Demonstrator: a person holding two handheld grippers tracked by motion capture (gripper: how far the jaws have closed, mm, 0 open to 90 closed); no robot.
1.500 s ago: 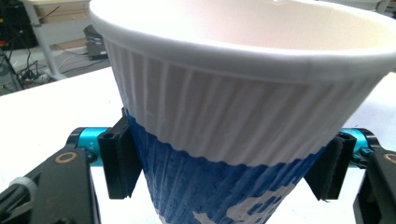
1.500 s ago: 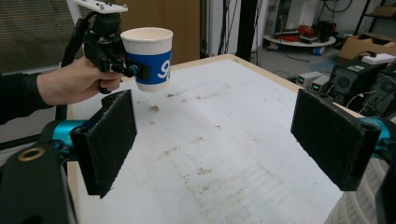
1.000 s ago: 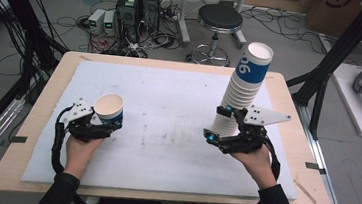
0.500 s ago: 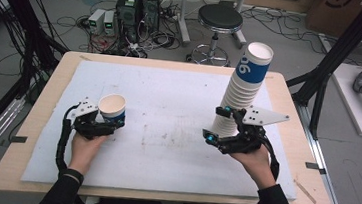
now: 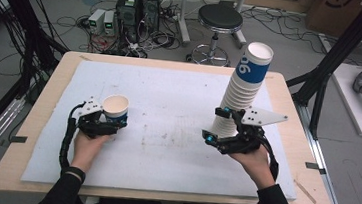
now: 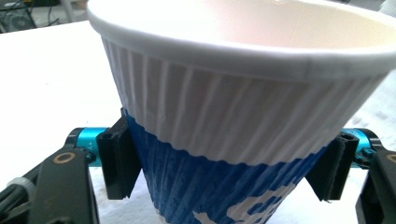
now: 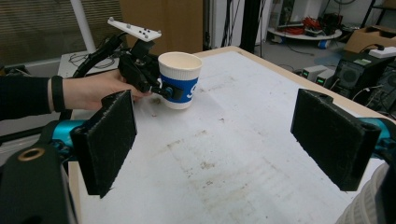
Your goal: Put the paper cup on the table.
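Left tongs grip a ribbed white-and-blue paper cup at left centre of the tabletop; right tongs stand open beside the tall stack of matching cups at right.

Wooden counter under white sheet. Grey floor, tangled cables. Black round stool behind; computer towers left of it.

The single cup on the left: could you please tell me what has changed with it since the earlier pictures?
The left tongs carried the single cup slightly toward the table's near edge and lower. Their pads sit against its blue band. The right tongs and the tall cup stack stayed put.
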